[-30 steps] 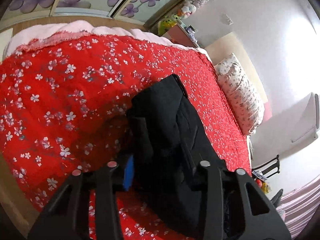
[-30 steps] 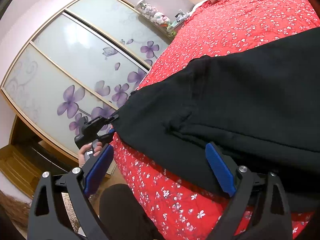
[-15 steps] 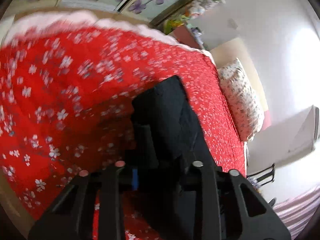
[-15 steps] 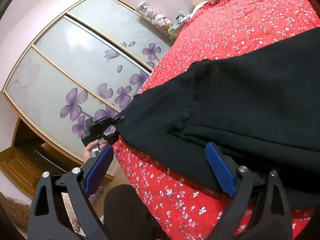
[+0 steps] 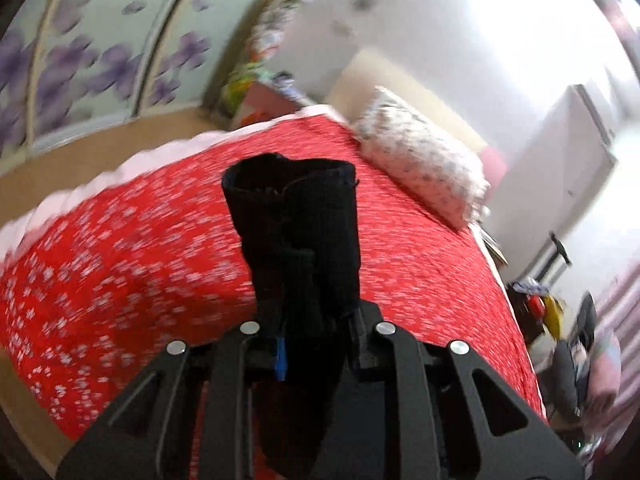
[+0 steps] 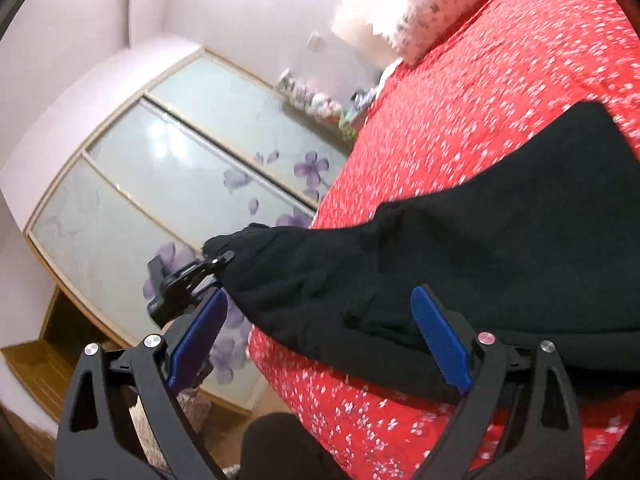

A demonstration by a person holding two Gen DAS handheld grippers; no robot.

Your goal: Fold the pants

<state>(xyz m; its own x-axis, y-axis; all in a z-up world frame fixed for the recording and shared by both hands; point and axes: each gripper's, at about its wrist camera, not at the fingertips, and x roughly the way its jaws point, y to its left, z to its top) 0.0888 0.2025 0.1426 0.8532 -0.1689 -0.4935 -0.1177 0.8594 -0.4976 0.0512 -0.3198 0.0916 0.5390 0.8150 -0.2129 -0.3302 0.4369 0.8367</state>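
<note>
The black pants (image 5: 298, 236) fill the center of the left wrist view, a bunched end rising from the bottom toward the middle of the frame over the red floral bedspread (image 5: 120, 264). The left hand-held gripper (image 5: 316, 344) sits at the bottom center, its 2 jaws closing with that black fabric pinched between them; only a sliver of blue pad shows beside the cloth. A flowered pillow (image 5: 420, 168) lies at the upper right of the bed, and sliding wardrobe doors (image 5: 100, 60) with purple flowers fill the upper left. This view is blurred.

In the right wrist view, the pants (image 6: 500, 248) spread across the center and right of the frame on the bedspread (image 6: 460, 120), with one corner lifted at center left, where the left hand-held gripper (image 6: 208, 264) grasps it. The right hand-held gripper (image 6: 316, 340) spans the bottom of the frame, released, its 2 blue pads (image 6: 438, 340) standing wide apart; the near edge of the pants lies between them, with neither pad pressing on the cloth. The wardrobe doors (image 6: 168, 184) take up the left side.
</note>
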